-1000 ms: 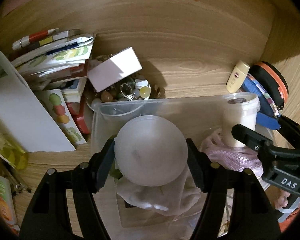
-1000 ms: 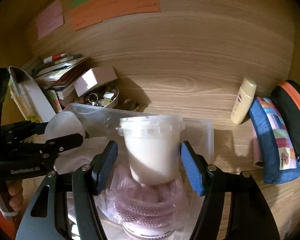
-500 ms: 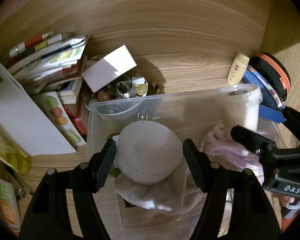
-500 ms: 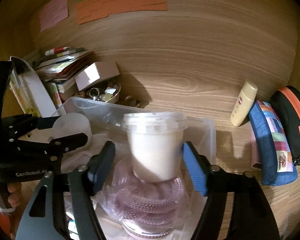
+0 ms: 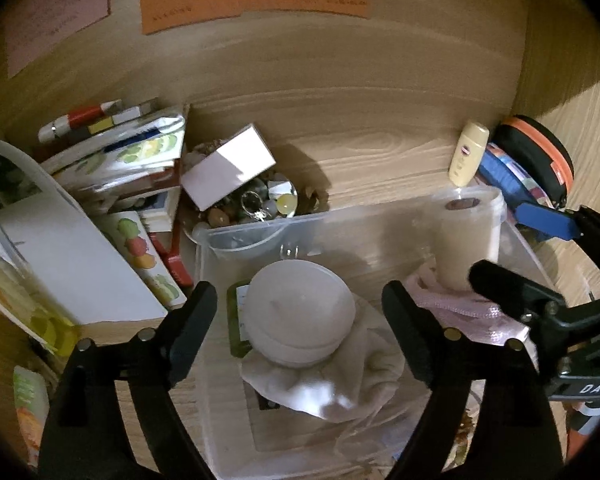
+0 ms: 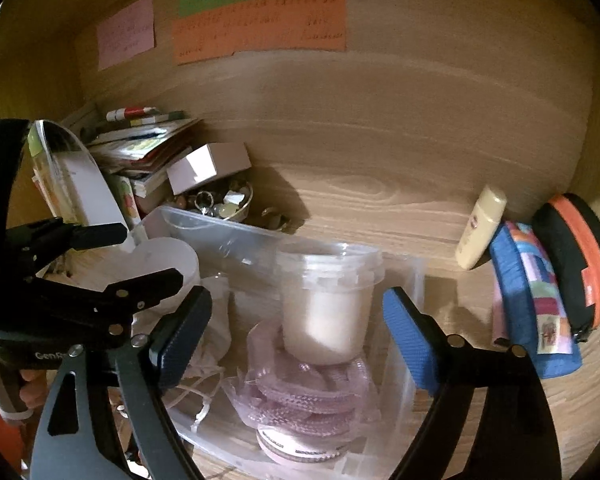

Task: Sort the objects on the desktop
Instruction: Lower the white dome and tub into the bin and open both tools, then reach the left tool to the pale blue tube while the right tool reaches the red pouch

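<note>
While both of your grippers hang over the clear plastic bin [image 5: 236,236], each one stands wide open and holds nothing. Your left gripper [image 5: 300,312] has its black fingers on either side of the round frosted white container [image 5: 300,312], without touching it; this smooth dome lies inside the bin on a crumpled white cloth [image 5: 340,384]. Your right gripper [image 6: 298,320], with ribbed blue pads [image 6: 408,344], frames the translucent cylindrical tub [image 6: 328,300], which stands upright in the bin on a bag of pink ribbed coils [image 6: 308,392]. Behind the bin sits a shallow bowl of small trinkets [image 5: 256,204], and a white cardboard box [image 5: 228,166] leans on it.
</note>
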`<state>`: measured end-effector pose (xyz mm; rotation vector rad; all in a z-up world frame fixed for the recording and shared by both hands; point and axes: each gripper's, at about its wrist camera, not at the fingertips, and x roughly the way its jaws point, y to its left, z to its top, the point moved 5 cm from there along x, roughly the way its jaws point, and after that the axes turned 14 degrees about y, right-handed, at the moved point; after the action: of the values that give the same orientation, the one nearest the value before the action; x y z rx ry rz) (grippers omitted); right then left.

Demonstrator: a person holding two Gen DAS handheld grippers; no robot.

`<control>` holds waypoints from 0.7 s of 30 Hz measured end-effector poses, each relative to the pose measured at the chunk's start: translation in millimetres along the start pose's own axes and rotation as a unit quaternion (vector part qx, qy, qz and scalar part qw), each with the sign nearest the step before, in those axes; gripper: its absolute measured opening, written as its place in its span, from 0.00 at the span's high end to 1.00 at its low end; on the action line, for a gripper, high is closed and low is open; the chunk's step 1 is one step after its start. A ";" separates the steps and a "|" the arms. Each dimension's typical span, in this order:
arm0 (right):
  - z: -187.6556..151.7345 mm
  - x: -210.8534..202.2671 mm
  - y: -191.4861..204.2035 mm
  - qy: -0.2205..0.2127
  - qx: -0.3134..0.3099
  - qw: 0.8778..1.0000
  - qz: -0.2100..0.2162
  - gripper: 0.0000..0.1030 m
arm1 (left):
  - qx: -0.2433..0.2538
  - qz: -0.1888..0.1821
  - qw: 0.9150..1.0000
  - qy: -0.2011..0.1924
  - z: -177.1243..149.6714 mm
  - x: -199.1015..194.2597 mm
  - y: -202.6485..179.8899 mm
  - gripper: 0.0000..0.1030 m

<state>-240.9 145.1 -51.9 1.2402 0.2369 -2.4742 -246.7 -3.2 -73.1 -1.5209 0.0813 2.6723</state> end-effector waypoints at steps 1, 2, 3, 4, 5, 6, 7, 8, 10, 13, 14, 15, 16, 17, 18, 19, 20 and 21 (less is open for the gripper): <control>0.9 -4.1 -0.7 -0.004 0.002 1.000 0.000 0.16 | -0.003 -0.001 1.000 0.000 1.0 -3.4 1.0 0.14; 1.6 -8.3 -1.5 -0.008 0.004 1.000 -0.001 0.15 | -0.004 -0.004 1.000 0.000 1.1 -6.9 0.7 0.13; 2.3 -12.9 -2.0 -0.013 0.005 1.000 -0.001 0.14 | -0.006 -0.006 1.000 -0.001 1.5 -11.3 1.3 0.13; 2.9 -18.6 -2.2 -0.020 0.006 1.000 -0.002 0.10 | -0.007 -0.006 1.000 -0.004 0.6 -15.8 1.6 0.13; 3.3 -24.1 -2.7 -0.026 0.008 1.000 -0.005 0.06 | -0.007 -0.004 1.000 -0.008 0.0 -22.2 2.8 0.13; 3.4 -29.7 -2.7 -0.033 0.009 0.999 -0.008 0.04 | -0.007 -0.003 1.000 -0.012 -0.6 -26.9 3.1 0.12; 3.2 -37.5 -3.2 -0.041 0.011 0.999 -0.011 0.02 | -0.007 -0.002 1.000 -0.017 -1.8 -33.0 3.5 0.11; 2.6 -42.1 -3.0 -0.045 0.011 0.999 -0.012 0.02 | -0.008 -0.002 1.000 -0.022 -3.8 -40.9 5.1 0.09; -0.1 -53.7 -1.9 -0.053 0.010 0.998 -0.016 0.02 | -0.011 -0.007 0.999 -0.032 -9.3 -55.6 9.6 0.08; -7.7 -72.7 -0.8 -0.065 0.013 0.998 -0.020 0.01 | -0.020 -0.017 0.999 -0.039 -17.7 -71.3 14.8 0.07; -10.0 -77.0 -0.3 -0.067 0.014 0.997 -0.021 0.01 | -0.022 -0.024 0.999 -0.040 -21.7 -76.8 16.1 0.06; -12.9 -82.0 -0.1 -0.070 0.015 0.997 -0.023 0.01 | -0.023 -0.029 0.998 -0.041 -25.3 -81.3 16.4 0.06; -17.0 -87.5 0.4 -0.073 0.017 0.997 -0.025 0.01 | -0.025 -0.030 0.998 -0.042 -27.9 -84.1 16.7 0.06; -20.7 -92.1 0.7 -0.076 0.018 0.997 -0.026 0.00 | -0.027 -0.029 0.998 -0.046 -31.8 -87.4 17.2 0.06; -24.6 -95.8 1.4 -0.077 0.019 0.996 -0.027 0.00 | -0.028 -0.028 0.998 -0.047 -35.5 -90.1 17.9 0.06; -29.6 -99.8 2.3 -0.079 0.019 0.996 -0.028 0.00 | -0.029 -0.026 0.998 -0.048 -40.0 -93.5 19.0 0.06; -34.4 -102.9 3.3 -0.079 0.019 0.996 -0.029 0.00 | -0.031 -0.023 0.998 -0.049 -45.8 -96.8 20.7 0.06; -39.2 -105.5 4.2 -0.080 0.018 0.996 -0.032 0.00 | -0.032 -0.021 0.998 -0.049 -50.8 -99.4 21.7 0.06</control>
<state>-152.4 178.9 9.0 1.0580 0.1926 -2.6274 -154.4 -31.9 -13.3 -1.3893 -0.0427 2.7355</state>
